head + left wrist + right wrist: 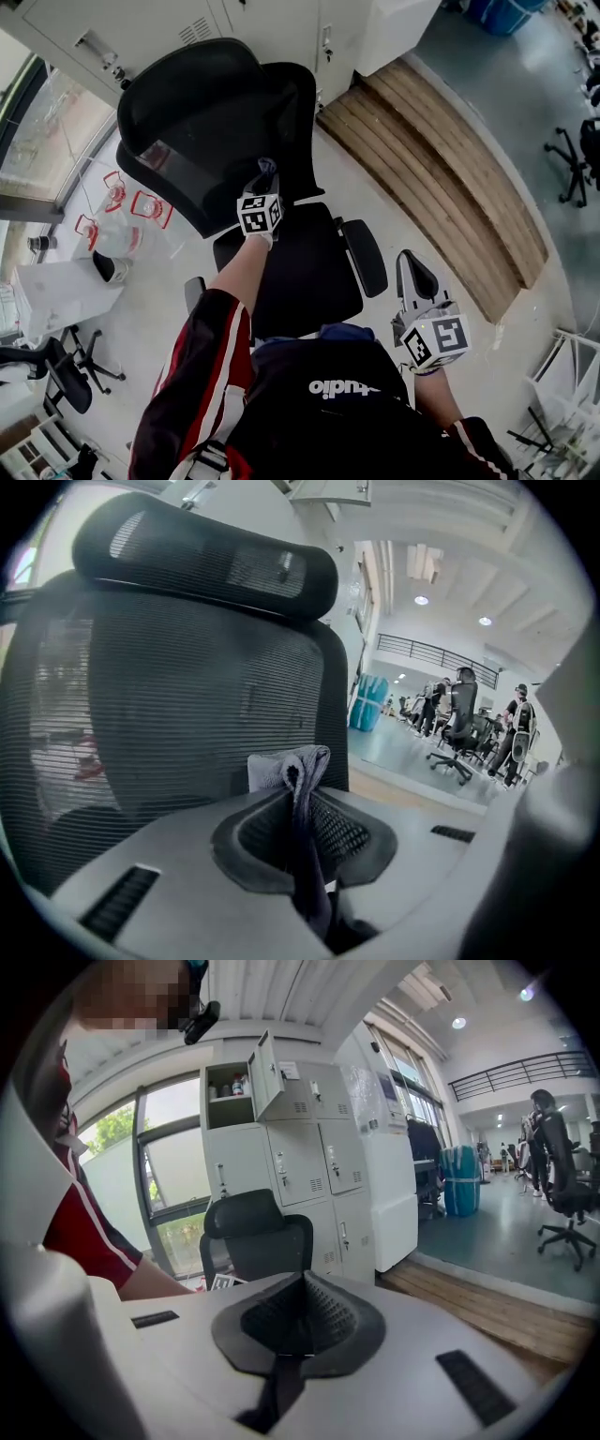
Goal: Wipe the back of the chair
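Seen from the head view, the black mesh-backed office chair [202, 131] stood before white metal lockers [141, 28]. The left gripper [266, 176] was at its backrest, and the right gripper [412, 267] hung beside the seat. In the left gripper view, the jaws pinched a folded grey cloth [286, 764] close to the mesh. In the right gripper view, the jaws sat pressed together, empty, with the chair well beyond.

Pale floor [398, 202], blk chair [211, 122], wood platform [445, 178]

White lockers [122, 28] line the wall beside a window [47, 131], a wooden step [441, 169] edges the grey floor [525, 103], and ceiling lights [421, 600] glow.
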Demonstrator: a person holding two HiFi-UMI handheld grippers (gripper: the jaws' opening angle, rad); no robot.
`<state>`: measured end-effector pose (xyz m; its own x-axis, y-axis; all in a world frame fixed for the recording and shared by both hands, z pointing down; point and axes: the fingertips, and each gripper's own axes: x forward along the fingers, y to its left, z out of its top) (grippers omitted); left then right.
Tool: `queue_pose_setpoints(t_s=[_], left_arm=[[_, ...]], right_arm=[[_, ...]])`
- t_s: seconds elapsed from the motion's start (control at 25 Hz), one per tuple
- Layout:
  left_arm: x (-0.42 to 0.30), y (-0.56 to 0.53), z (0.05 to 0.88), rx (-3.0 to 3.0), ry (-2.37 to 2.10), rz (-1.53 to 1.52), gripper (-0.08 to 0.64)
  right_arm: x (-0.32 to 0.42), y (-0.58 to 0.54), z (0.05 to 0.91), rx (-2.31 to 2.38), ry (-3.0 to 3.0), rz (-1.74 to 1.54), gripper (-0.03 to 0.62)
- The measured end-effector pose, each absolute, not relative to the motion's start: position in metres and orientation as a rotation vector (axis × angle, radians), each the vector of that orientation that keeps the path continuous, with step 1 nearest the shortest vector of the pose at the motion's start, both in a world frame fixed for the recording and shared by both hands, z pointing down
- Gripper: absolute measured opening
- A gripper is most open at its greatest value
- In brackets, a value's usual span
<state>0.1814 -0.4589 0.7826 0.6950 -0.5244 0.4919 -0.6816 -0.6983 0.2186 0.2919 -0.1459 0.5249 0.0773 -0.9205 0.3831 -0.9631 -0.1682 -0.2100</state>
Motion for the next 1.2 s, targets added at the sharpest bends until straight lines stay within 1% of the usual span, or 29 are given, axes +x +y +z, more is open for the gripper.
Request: queue_pose_setpoints(t_s=[0.36, 0.48, 0.64, 0.76, 0.88, 1.2], left_arm=[[0.278, -0.423, 0.794, 2.573, -0.743, 0.574, 0.059], [0.294, -0.409, 0.790, 2.596, -0.692, 0.588, 0.060], [0.298, -0.394, 0.766, 2.608, -0.646, 0.544, 0.060], [0.283, -0.391, 0.737, 2.620, -0.645, 0.488, 0.060], [0.252, -0.392, 0.708, 2.638, -0.666, 0.452, 0.060], [0.132, -0.385, 0.621, 2.700, -0.800, 0.359, 0.060]], right_arm=[[0.333, -0.104, 0.537, 2.344, -1.816, 0.703, 0.014], [0.337, -0.098, 0.540, 2.353, -1.815, 0.714, 0.014], [0.331, -0.105, 0.534, 2.330, -1.877, 0.704, 0.014], [0.321, -0.122, 0.525, 2.284, -1.959, 0.668, 0.014], [0.302, -0.144, 0.513, 2.241, -2.036, 0.642, 0.014], [0.229, -0.202, 0.482, 2.029, -2.282, 0.550, 0.014]])
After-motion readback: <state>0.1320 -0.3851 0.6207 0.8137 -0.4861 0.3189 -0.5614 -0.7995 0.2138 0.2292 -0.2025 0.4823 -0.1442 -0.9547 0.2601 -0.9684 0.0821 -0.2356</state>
